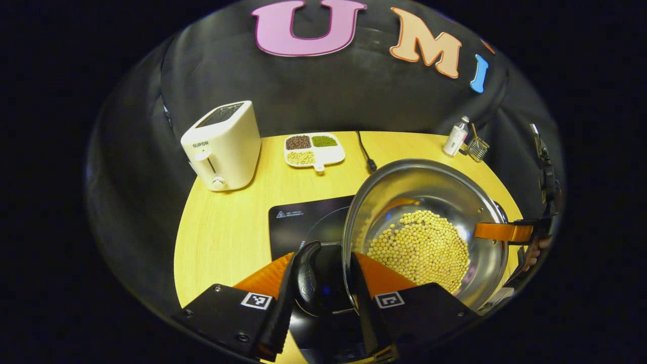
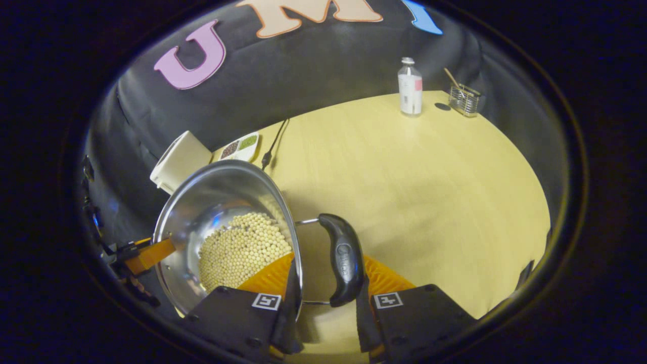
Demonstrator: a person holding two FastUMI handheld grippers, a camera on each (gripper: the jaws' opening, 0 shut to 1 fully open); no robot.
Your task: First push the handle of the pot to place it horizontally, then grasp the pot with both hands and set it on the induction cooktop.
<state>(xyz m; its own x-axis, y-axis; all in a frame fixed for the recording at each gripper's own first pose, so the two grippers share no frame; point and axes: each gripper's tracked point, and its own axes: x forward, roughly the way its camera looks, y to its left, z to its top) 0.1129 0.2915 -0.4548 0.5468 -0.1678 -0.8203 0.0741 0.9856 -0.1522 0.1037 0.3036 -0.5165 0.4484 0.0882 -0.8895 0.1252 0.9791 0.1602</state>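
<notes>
A steel pot (image 1: 419,182) (image 2: 212,197) with soybeans (image 1: 419,247) (image 2: 237,247) in it hangs off the table between both grippers. In the left gripper view my left gripper (image 1: 323,258) is shut on one black side handle (image 1: 307,275), one finger inside the rim and one outside the handle. My right gripper (image 2: 328,260) is shut the same way on the opposite black handle (image 2: 344,263). Each gripper shows at the pot's far rim in the other's view, the right gripper (image 1: 505,232) and the left gripper (image 2: 149,255). The black induction cooktop (image 1: 298,222) lies under the pot's left part.
On the round yellow table (image 1: 227,232) (image 2: 404,177) a white toaster (image 1: 222,146) (image 2: 177,162) stands at the back left beside a divided dish of beans (image 1: 313,149) (image 2: 240,145) and a black cable (image 1: 365,151) (image 2: 273,146). A bottle (image 1: 456,136) (image 2: 409,88) and wire holder (image 1: 477,148) (image 2: 464,99) stand back right.
</notes>
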